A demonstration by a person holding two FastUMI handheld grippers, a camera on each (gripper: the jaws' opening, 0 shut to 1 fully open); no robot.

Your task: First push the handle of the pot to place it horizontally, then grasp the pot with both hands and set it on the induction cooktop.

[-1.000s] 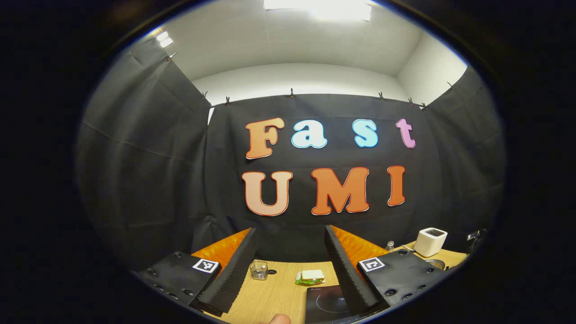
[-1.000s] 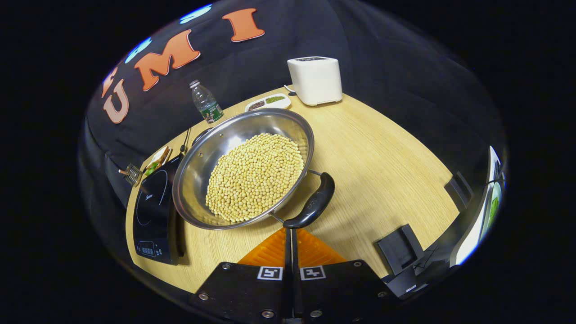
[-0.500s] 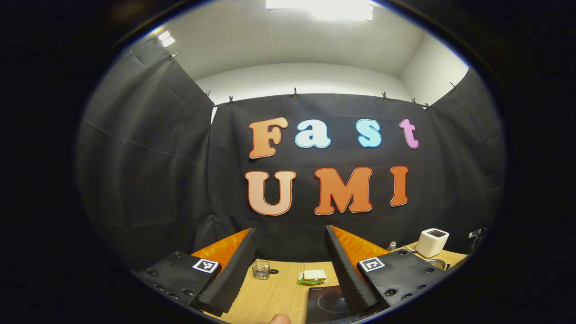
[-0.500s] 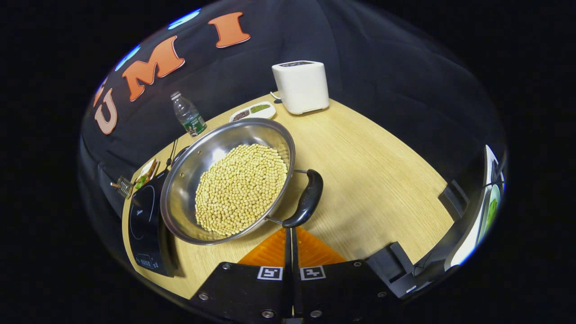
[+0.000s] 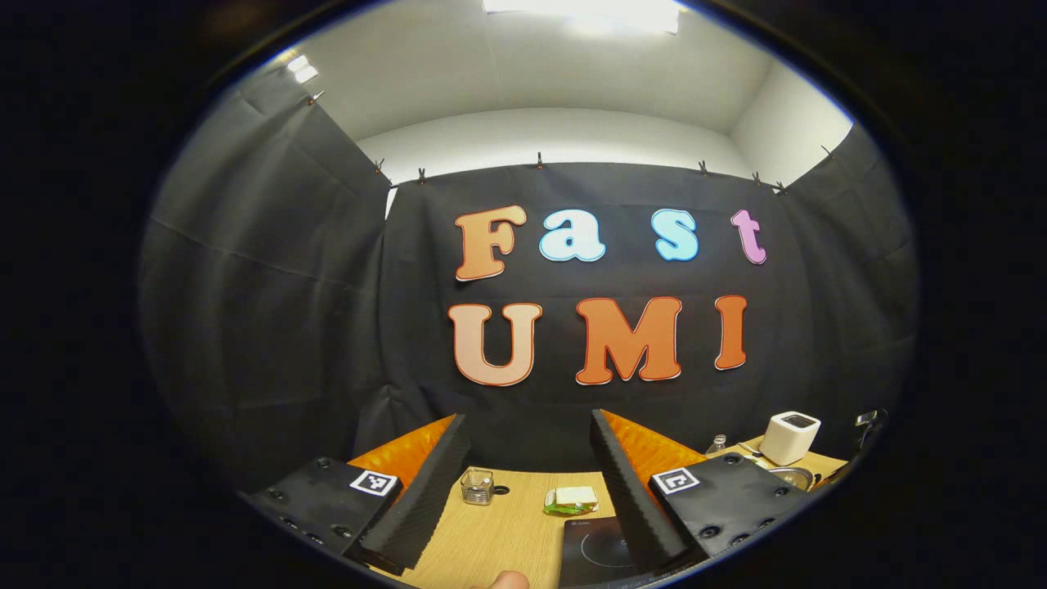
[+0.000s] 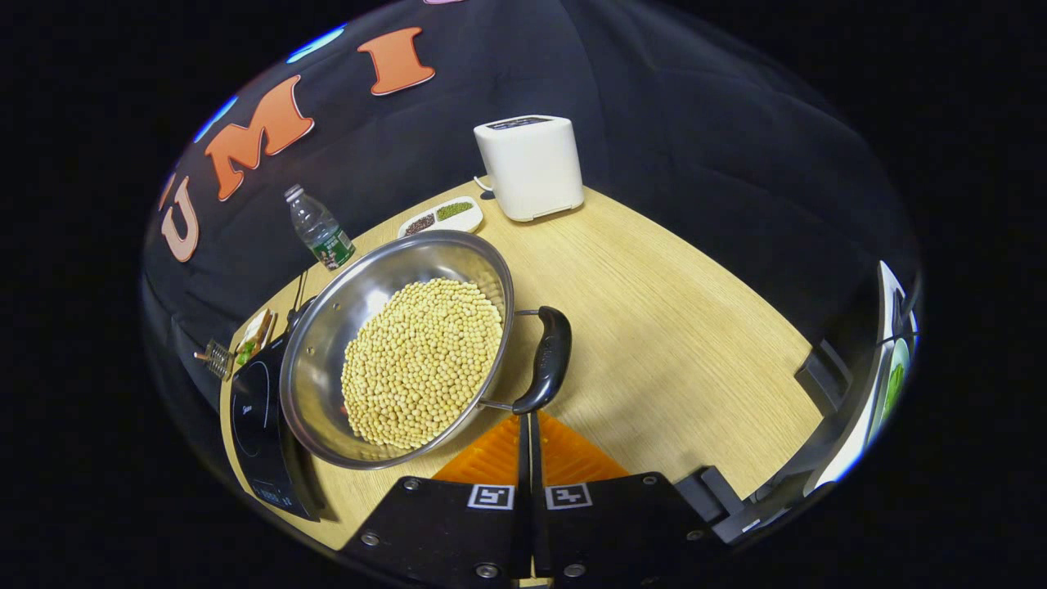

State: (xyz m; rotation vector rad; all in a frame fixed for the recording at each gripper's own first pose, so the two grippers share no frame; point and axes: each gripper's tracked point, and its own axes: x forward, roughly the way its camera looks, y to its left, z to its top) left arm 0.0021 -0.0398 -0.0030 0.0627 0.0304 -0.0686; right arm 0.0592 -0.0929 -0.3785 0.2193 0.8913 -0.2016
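Right gripper view showed the clenched right gripper (image 6: 527, 419) at the pot's (image 6: 397, 343) handle (image 6: 546, 358); bean-laden steel looked heavy, slippery. Left gripper (image 5: 527, 458) gaped, released.

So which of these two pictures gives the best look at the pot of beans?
The right gripper view: the whole pot, its beans and its near handle lie in plain sight. The left gripper view catches just a sliver of its rim at the far right.
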